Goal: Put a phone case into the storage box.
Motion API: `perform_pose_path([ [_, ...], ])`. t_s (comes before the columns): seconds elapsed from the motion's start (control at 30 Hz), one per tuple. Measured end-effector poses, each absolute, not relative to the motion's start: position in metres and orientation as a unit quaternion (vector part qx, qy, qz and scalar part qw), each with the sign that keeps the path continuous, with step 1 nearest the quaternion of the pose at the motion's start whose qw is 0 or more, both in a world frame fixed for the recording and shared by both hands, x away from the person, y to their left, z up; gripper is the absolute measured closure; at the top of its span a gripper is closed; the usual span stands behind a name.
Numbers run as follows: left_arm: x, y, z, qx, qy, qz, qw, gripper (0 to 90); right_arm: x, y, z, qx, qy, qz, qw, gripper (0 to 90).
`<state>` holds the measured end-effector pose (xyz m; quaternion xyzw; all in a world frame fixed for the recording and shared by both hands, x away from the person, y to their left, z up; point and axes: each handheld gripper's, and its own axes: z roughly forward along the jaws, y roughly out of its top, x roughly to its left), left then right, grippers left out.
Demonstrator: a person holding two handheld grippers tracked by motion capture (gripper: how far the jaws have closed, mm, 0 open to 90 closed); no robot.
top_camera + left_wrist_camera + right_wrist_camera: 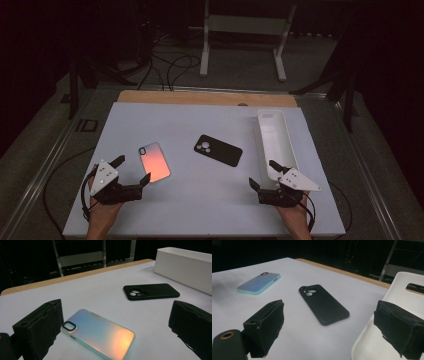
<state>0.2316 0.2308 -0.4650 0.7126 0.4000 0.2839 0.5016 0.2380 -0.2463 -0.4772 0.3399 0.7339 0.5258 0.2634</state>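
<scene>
Item: iridescent case [154, 161], flat on my surface [210, 200], beside my left gripper [131, 170]. Light, slick, slightly flexible; I'd pinch its long edges. Both grippers, right gripper [263, 173] included, wide open, empty.

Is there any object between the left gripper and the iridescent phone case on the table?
No. The left gripper has open jaws facing the iridescent phone case, with bare table between them. The black phone case lies further right, apart.

Iridescent phone case [154, 161] left, black phone case [218, 150] centre, tray [276, 142] right, on table [200, 200].
</scene>
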Motion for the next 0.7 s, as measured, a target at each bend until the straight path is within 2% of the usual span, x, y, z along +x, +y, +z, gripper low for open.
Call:
perform_pose_path([
  [0.7,0.244,0.219,-0.465,0.725,0.405,0.265,0.49,3.0,0.239,-0.244,-0.476,0.342,0.732,0.525,0.269,9.3],
])
